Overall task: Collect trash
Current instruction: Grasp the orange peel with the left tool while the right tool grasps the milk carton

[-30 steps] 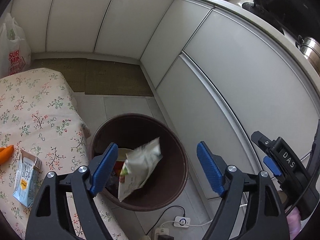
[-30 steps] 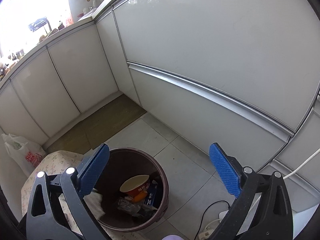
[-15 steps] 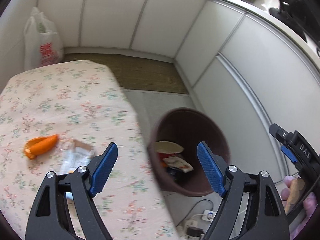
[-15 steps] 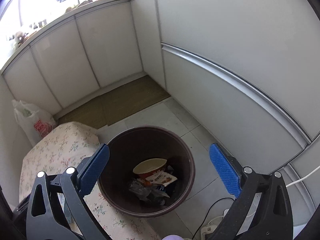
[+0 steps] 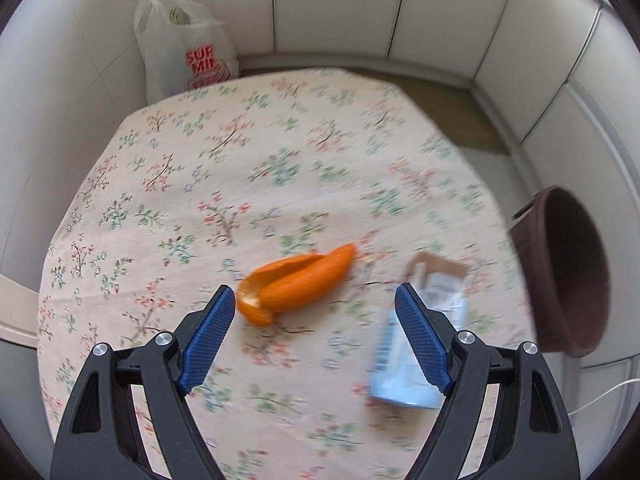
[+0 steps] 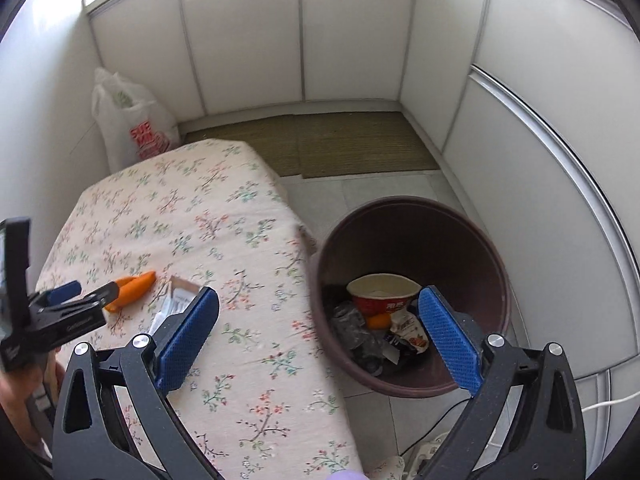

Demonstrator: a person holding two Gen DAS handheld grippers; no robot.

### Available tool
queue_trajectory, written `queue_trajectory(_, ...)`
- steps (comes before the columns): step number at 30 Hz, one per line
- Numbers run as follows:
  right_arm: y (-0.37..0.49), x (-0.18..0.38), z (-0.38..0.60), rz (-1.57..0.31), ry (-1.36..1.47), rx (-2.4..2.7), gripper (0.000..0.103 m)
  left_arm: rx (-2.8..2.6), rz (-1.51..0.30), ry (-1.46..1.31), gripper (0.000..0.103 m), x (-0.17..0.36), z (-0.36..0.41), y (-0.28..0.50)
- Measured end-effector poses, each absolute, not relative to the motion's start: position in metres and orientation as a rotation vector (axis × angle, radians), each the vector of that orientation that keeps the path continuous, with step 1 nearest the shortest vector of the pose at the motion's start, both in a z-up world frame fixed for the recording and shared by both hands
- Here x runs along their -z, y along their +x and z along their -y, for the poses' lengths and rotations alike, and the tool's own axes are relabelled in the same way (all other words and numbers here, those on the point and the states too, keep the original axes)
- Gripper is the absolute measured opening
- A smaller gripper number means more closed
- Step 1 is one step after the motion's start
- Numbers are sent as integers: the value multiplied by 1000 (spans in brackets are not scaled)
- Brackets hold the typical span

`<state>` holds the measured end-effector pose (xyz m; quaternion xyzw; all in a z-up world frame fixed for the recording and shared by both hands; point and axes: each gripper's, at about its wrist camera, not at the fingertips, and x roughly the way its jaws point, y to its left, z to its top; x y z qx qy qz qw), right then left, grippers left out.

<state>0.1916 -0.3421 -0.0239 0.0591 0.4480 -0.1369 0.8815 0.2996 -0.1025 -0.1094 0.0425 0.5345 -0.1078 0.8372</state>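
In the left wrist view, the left gripper (image 5: 314, 330) is held over a table covered by a floral tablecloth (image 5: 224, 152), its blue-padded jaws spread wide with nothing clasped between them. An orange peel (image 5: 294, 288) is seen lying on the cloth just beyond the left pad, and a flattened pale blue carton (image 5: 416, 332) lies beside it, partly hidden by the right pad. A brown trash bin (image 5: 568, 272) is seen off the table's right edge, and a white plastic bag (image 5: 184, 48) beyond its far corner. In the right wrist view, the right gripper (image 6: 318, 336) is likewise spread wide and empty, above the table's edge and the bin (image 6: 408, 216), which stands on the floor and holds a red paper bowl (image 6: 382, 292) and wrappers. The peel (image 6: 132, 286) and carton (image 6: 176, 300) lie at left.
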Motion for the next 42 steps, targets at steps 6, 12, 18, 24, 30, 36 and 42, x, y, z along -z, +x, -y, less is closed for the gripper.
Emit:
queue_trajectory(6,201,35,317,-964,95,254,96,270,-1245,225,80,146,102,328)
queue_trajectory(12,214,50,300,-1001,85,236,96,281,-1257,400,80,168,121,341)
queue_trajectory(18,222,57,288,-1013,83,222,96,306,-1254,408,49,171,116,344)
queue_trajectory(24,228,64,275,-1038,76,197,96,298,-1291,322,21,171,85,339)
queue_trajectory(30,233,74,260,-1068,98,162,96,273,-1300,85,16,160,30,317)
queue_trajectory(36,244,94,239,-1119,156,102,96,228,-1207,-78,16,122,-23,269)
queue_trajectory(42,260,115,215,-1153,162,118,96,219,-962,-162,16,28,-39,216)
